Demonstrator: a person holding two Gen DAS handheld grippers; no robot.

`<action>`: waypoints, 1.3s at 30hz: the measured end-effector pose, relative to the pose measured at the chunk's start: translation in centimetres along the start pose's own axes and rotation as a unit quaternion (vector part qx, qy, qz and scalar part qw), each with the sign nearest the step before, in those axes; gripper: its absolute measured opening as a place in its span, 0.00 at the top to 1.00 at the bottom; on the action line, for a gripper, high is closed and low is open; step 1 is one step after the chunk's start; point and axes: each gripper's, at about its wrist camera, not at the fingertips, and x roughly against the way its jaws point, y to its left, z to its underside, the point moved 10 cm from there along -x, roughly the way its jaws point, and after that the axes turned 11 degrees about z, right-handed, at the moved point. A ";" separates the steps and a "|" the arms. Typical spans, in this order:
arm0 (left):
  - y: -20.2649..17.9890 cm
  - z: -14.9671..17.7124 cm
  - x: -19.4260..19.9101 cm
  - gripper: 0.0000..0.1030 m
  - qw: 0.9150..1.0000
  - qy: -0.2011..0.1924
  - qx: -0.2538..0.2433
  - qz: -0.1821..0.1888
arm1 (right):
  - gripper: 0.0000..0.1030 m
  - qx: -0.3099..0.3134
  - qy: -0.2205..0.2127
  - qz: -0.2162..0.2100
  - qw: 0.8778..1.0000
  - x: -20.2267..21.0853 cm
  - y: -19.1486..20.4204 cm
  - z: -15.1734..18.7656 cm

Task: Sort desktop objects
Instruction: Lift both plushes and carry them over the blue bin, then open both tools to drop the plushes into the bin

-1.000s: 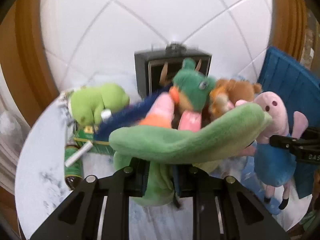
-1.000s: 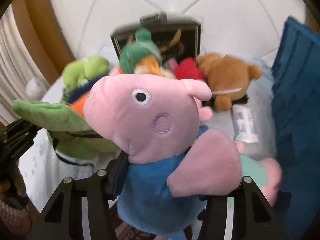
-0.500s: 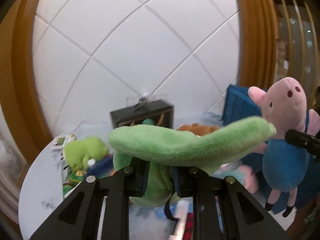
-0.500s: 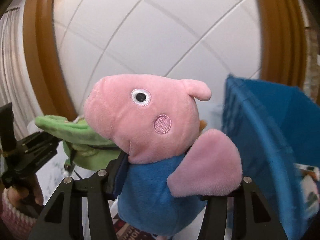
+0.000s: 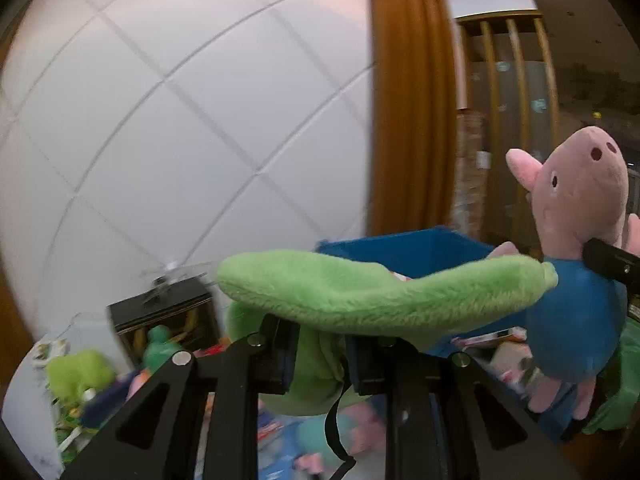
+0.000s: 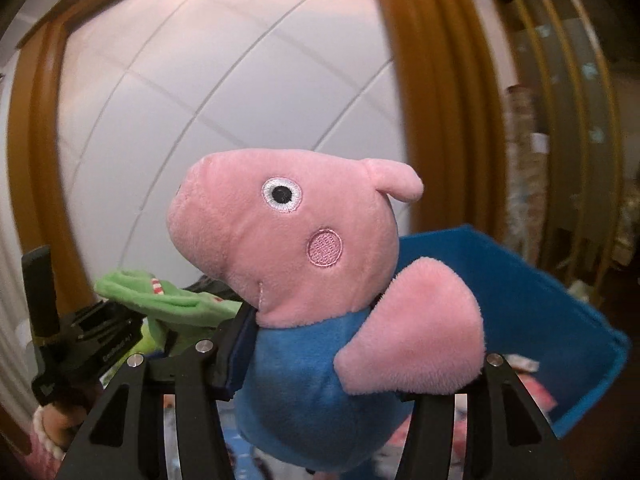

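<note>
My left gripper (image 5: 320,354) is shut on a green plush toy (image 5: 380,288), whose long green limb stretches across the left wrist view above the fingers. My right gripper (image 6: 320,354) is shut on a pink pig plush in a blue shirt (image 6: 296,232), clamped by its blue body. The same pig plush (image 5: 576,216) hangs at the right of the left wrist view, close beside the green toy's tip. The green plush (image 6: 160,300) and left gripper show at the left of the right wrist view. A blue fabric bin (image 5: 404,248) stands open just behind both toys.
Low at the left, a small white table (image 5: 24,404) carries a lime green plush (image 5: 80,374), a black box (image 5: 164,312) and a dark green plush (image 5: 160,346). A white quilted panel (image 5: 160,120) and brown wooden trim (image 5: 408,100) rise behind. More toys lie blurred below the grippers.
Both grippers rose and swung to the right with their plush toys. The table's toy pile dropped to the lower left, and the blue bin came to sit right behind the toys.
</note>
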 end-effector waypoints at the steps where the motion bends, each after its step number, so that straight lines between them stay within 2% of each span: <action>1: -1.7 -0.6 -1.0 0.81 1.000 -0.001 -0.004 0.013 | 0.49 -0.006 -0.006 0.010 1.000 0.5 -1.3 -0.4; 5: -6.7 -1.7 -4.5 0.81 0.999 0.011 -0.015 0.049 | 0.49 -0.024 -0.015 0.047 0.998 1.0 -5.8 -1.3; 8: -10.3 -1.5 -7.4 0.81 0.997 0.030 -0.032 0.063 | 0.48 -0.032 -0.009 0.076 0.997 -0.1 -9.5 -1.6; 14: -15.7 0.4 -13.1 0.81 0.992 0.083 -0.068 0.065 | 0.48 -0.033 0.030 0.113 0.993 -4.1 -15.4 -0.2; 19: -18.5 2.1 -16.4 0.81 0.981 0.140 -0.115 0.063 | 0.48 -0.022 0.065 0.120 0.990 -7.2 -18.5 1.7; 23: -19.9 3.5 -18.3 0.81 0.973 0.180 -0.128 0.070 | 0.48 -0.009 0.108 0.118 0.987 -10.5 -19.8 3.6; 26: -20.5 4.6 -19.2 0.81 0.967 0.202 -0.138 0.073 | 0.48 0.009 0.129 0.114 0.985 -11.4 -20.6 4.8; 31: -20.5 6.1 -19.8 0.81 0.963 0.225 -0.133 0.069 | 0.47 0.035 0.155 0.113 0.981 -11.8 -21.4 6.5; 34: -20.3 6.4 -19.8 0.76 0.961 0.232 -0.137 0.053 | 0.47 0.038 0.168 0.114 0.978 -12.3 -22.0 7.8; 39: -19.8 6.7 -19.3 0.62 0.963 0.236 -0.125 0.044 | 0.44 0.043 0.188 0.114 0.975 -12.9 -22.3 9.0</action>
